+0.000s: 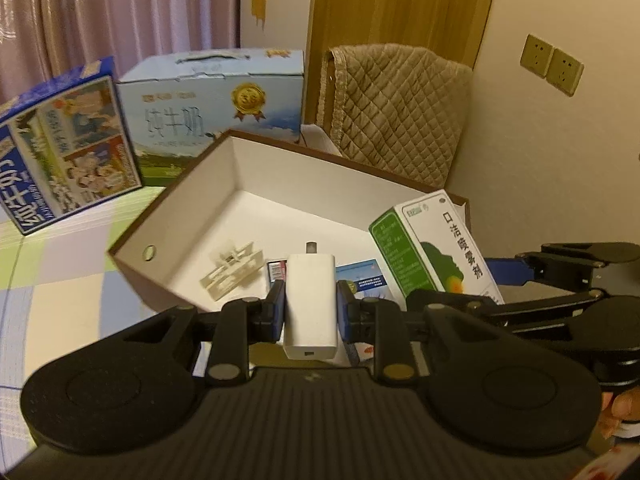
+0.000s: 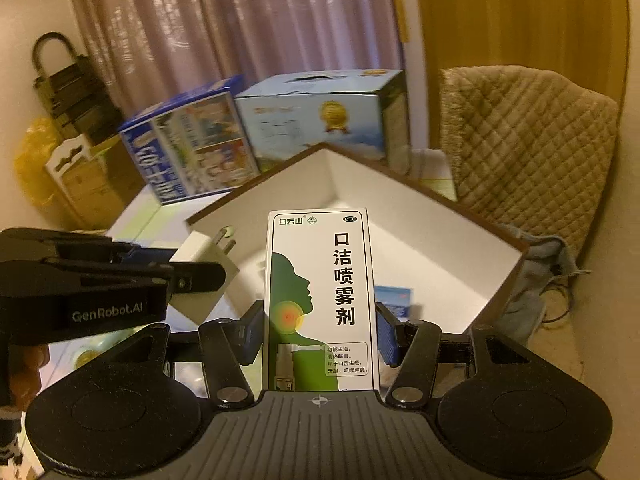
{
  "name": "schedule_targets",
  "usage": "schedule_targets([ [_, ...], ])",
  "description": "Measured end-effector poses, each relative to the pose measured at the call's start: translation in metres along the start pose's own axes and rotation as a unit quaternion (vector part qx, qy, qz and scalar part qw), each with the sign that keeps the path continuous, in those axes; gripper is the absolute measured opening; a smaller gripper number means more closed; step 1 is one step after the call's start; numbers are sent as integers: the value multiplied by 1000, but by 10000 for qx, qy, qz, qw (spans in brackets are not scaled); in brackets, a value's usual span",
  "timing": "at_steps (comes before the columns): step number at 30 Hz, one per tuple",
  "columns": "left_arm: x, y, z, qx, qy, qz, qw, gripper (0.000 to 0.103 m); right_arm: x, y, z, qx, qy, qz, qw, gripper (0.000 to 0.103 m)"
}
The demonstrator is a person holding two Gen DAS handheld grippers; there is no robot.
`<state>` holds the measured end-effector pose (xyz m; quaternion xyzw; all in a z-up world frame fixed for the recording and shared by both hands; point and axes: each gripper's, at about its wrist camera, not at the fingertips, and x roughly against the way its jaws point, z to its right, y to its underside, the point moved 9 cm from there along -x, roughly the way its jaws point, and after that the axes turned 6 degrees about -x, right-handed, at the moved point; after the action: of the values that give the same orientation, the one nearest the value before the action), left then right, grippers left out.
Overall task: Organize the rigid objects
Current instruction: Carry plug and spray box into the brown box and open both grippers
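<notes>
Pinching a white charger (image 1: 310,304) between its blue pads, the left gripper (image 1: 311,312) hangs just above the near edge of the open box (image 1: 236,160), prongs pointing away. Inside the box, in the left wrist view, lie a white plastic clip (image 1: 232,274), a small dark packet (image 1: 277,270) and a blue card (image 1: 360,276), all on its floor near the front. At the box's right side the right gripper (image 1: 520,300) carries a green-and-white carton (image 1: 432,248). Behind the box stand two milk cartons (image 1: 216,108) and a quilted chair (image 1: 396,112).

From the right wrist view, the right gripper (image 2: 320,336) clamps the carton (image 2: 320,300) upright between its pads, over the box's near side. The box (image 2: 440,248) shows a blue card (image 2: 394,300) on its floor. Left of the box's near corner, the left gripper (image 2: 120,276) grips the charger (image 2: 200,252).
</notes>
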<state>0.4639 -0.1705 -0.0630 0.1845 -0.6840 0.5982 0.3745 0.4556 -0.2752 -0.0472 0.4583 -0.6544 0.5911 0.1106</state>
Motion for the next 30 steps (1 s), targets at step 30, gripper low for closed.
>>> schedule_targets([
  [30,-155,-27,12,-330,259,-912,9949,21,-121,-17,101,458,1067,-962,9886,52],
])
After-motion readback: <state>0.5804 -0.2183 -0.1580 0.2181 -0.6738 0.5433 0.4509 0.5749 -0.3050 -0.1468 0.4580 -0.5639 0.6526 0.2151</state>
